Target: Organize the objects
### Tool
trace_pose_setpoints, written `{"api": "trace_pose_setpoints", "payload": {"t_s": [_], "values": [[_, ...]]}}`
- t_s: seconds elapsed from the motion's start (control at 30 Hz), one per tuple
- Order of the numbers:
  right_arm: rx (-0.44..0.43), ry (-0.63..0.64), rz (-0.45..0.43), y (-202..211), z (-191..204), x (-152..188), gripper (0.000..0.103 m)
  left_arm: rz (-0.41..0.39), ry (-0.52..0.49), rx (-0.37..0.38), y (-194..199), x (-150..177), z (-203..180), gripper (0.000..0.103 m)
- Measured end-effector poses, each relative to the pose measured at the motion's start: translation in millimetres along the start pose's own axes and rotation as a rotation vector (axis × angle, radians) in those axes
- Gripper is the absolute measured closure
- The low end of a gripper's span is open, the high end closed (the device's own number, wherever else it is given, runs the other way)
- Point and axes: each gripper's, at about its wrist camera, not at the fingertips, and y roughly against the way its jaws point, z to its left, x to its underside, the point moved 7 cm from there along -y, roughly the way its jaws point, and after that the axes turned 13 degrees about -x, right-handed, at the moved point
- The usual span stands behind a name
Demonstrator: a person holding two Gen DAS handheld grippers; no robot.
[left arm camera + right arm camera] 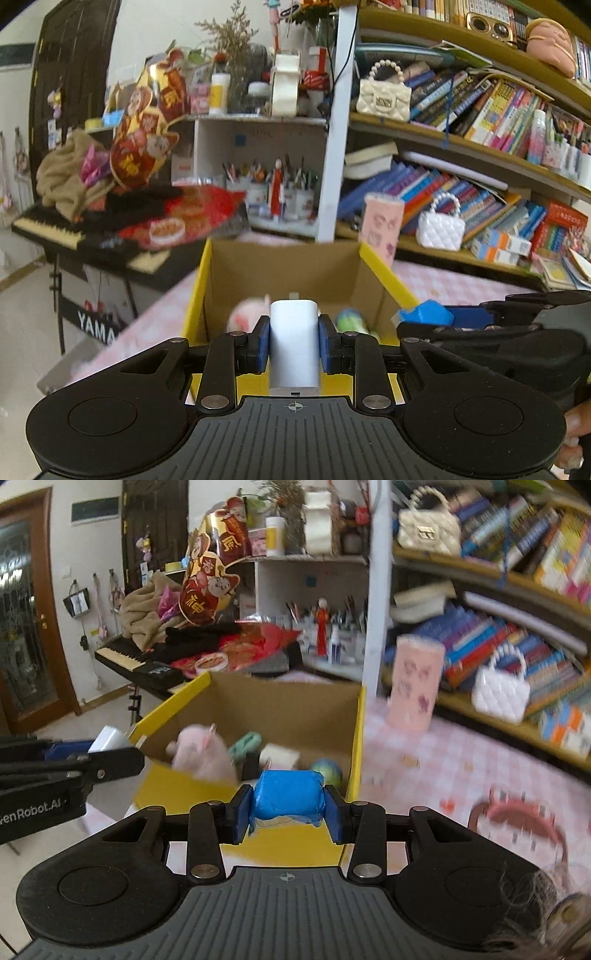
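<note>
My left gripper [294,345] is shut on a white charger block [294,341], held just over the near edge of an open yellow cardboard box [201,280]. My right gripper [288,814] is shut on a blue wrapped block [289,799], also near the front rim of the same box [356,746]. Inside the box lie a pink plush toy [201,751], a mint green item [245,744], a cream block [279,757] and a small globe-like ball [327,770]. The right gripper [424,314] shows at the right in the left wrist view; the left gripper [110,744] shows at the left in the right wrist view.
The box stands on a pink checked surface [443,760]. A pink patterned cup [415,683] stands right of the box, and a pink hairband [524,823] lies nearer. Crowded bookshelves [480,155] with white quilted bags [439,227] fill the right. A keyboard [51,229] piled with clutter stands left.
</note>
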Motion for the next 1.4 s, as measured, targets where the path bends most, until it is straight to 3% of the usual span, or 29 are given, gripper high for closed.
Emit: {"api": "trace_pose_setpoints", "payload": {"t_s": [0.23, 0.43, 0.53, 0.67, 0.8, 0.97, 1.13, 1.4], "values": [[0.037, 0.06, 0.064, -59, -19, -27, 0.065, 0.028, -0.006, -0.008, -54, -17, -10, 0.079], [0.005, 0.074, 0.179, -99, -24, -15, 0.065, 0.13, 0.008, -0.011, -87, 4, -13, 0.078], [-0.005, 0.042, 0.196, -107, -28, -11, 0.063, 0.161, 0.039, -0.019, -94, 6, -9, 0.075], [0.012, 0.052, 0.183, -105, -28, -14, 0.041, 0.111, 0.046, -0.001, -81, -5, -8, 0.043], [0.0, 0.068, 0.128, -83, -21, -21, 0.041, -0.009, 0.032, -0.011, -47, -25, -6, 0.03], [0.034, 0.003, 0.019, -26, -21, -19, 0.041, -0.086, 0.045, -0.025, 4, -32, -7, 0.017], [0.158, -0.134, -0.022, 42, -37, 18, 0.041, -0.048, 0.004, -0.034, 32, -11, -26, 0.014], [0.382, -0.348, 0.021, 119, -53, 105, 0.041, 0.045, -0.113, -0.044, 65, 61, -58, 0.004]]}}
